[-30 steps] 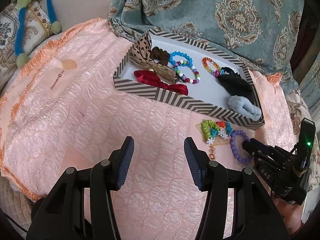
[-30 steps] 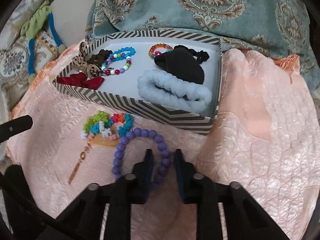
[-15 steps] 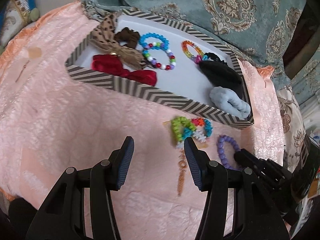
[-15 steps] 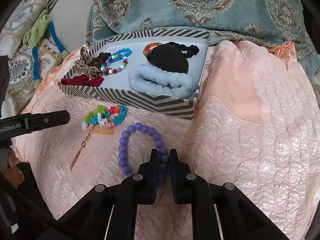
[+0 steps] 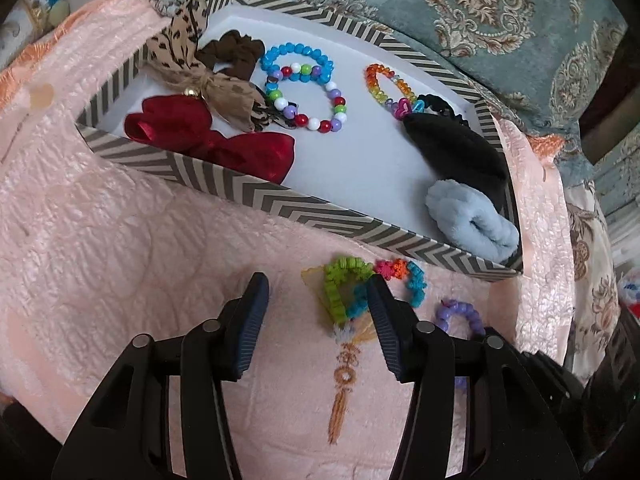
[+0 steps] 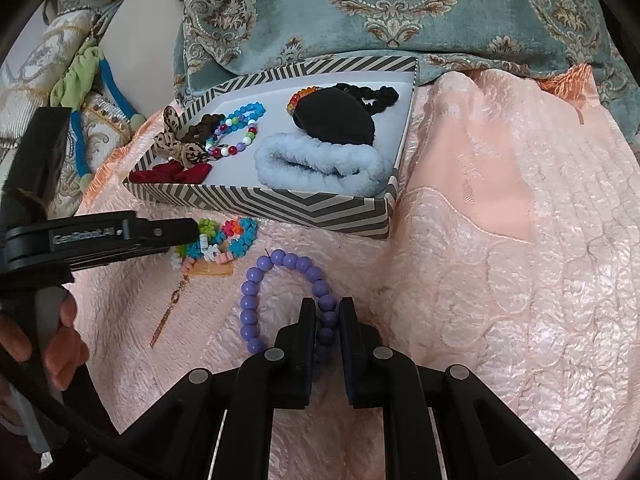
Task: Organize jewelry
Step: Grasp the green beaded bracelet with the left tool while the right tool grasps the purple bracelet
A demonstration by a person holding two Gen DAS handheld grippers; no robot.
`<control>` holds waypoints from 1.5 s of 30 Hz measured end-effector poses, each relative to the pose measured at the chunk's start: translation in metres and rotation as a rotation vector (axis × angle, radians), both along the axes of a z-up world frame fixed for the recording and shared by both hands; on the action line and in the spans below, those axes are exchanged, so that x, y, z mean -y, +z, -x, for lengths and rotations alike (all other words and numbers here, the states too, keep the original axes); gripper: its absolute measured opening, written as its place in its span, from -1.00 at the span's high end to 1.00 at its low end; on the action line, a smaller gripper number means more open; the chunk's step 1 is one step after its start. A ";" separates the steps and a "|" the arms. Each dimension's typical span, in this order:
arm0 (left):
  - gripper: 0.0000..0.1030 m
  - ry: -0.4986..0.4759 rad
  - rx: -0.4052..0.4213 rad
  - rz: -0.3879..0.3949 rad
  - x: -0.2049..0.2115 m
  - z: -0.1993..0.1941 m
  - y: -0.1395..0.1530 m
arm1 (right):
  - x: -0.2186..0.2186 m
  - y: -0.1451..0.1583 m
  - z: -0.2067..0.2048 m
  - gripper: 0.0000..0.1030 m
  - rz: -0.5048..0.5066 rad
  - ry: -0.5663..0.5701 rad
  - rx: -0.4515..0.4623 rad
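Right wrist: pink quilted bedspread (image 6: 500, 280), teal damask fabric (image 6: 400, 8)

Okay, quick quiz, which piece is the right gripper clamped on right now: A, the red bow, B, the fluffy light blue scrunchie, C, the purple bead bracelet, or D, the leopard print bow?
C: the right gripper is closed on the purple bead bracelet, which lies on the pink blanket outside the striped box.

Bare pink quilt (image 5: 120, 264) lies open left of the left claw (image 5: 316, 308); ahead the striped box wall (image 5: 248, 194) blocks it, the right claw (image 6: 327, 322) crowding its right.
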State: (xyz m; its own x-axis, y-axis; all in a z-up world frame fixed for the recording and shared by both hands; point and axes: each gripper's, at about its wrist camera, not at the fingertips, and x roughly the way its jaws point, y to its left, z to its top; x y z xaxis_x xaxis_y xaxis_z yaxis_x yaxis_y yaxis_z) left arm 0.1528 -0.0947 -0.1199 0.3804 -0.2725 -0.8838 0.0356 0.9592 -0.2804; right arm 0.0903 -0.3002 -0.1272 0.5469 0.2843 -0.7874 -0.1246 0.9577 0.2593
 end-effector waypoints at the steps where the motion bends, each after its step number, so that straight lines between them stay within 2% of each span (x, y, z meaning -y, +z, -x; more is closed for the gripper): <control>1: 0.37 -0.004 -0.002 -0.002 0.002 -0.001 -0.001 | 0.000 0.000 0.000 0.80 0.000 -0.002 0.004; 4: 0.71 -0.012 -0.007 -0.015 0.005 -0.003 -0.003 | -0.002 0.002 0.002 0.80 0.001 0.002 0.014; 7: 0.86 -0.004 -0.018 0.016 -0.002 -0.002 -0.003 | -0.004 0.005 0.005 0.83 -0.012 0.010 0.026; 10: 0.86 0.009 -0.020 0.054 -0.012 0.005 0.004 | -0.005 0.010 0.009 0.83 -0.044 0.014 0.041; 17: 0.86 -0.010 0.045 0.058 -0.021 0.021 0.033 | -0.013 0.026 0.018 0.83 -0.064 0.023 0.077; 21: 0.86 0.005 0.019 0.078 -0.021 0.019 0.030 | -0.012 0.024 0.021 0.83 -0.064 0.011 0.066; 23: 0.77 0.026 0.010 0.074 -0.022 0.016 0.026 | -0.010 0.021 0.020 0.83 -0.071 0.012 0.052; 25: 0.55 0.032 -0.001 0.068 -0.021 0.014 0.022 | -0.007 0.015 0.018 0.83 -0.096 0.011 0.025; 29: 0.40 0.027 -0.017 0.059 -0.013 0.009 0.014 | -0.002 0.007 0.014 0.82 -0.127 -0.005 -0.016; 31: 0.20 0.025 -0.017 0.056 -0.008 0.007 0.011 | -0.003 0.005 0.013 0.81 -0.113 0.000 -0.020; 35: 0.18 0.027 -0.035 0.040 -0.001 0.001 0.001 | -0.006 0.003 0.012 0.75 -0.098 0.013 -0.021; 37: 0.18 0.025 -0.028 0.038 0.001 0.000 0.000 | -0.008 0.002 0.011 0.67 -0.092 0.020 -0.019; 39: 0.19 0.018 -0.024 0.044 0.004 -0.001 -0.001 | -0.011 0.002 0.010 0.49 -0.092 0.026 -0.011; 41: 0.30 0.017 -0.025 0.055 0.004 -0.002 -0.002 | -0.016 0.002 0.009 0.48 -0.061 0.033 0.001; 42: 0.59 0.013 -0.027 0.048 0.006 -0.002 -0.003 | -0.018 0.002 0.008 0.49 -0.040 0.037 0.007; 43: 0.74 0.008 -0.028 0.038 0.006 -0.002 -0.004 | -0.020 0.001 0.008 0.49 -0.026 0.039 0.012; 45: 0.82 0.000 -0.024 0.046 0.005 -0.002 -0.004 | -0.024 0.001 0.009 0.60 0.016 0.041 0.022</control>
State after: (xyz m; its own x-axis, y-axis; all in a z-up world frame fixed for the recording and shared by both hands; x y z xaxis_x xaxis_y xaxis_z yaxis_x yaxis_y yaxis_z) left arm 0.1546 -0.0998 -0.1243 0.3597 -0.3128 -0.8791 0.0281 0.9453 -0.3248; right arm 0.0815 -0.2762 -0.1258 0.5521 0.2946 -0.7800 -0.1698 0.9556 0.2407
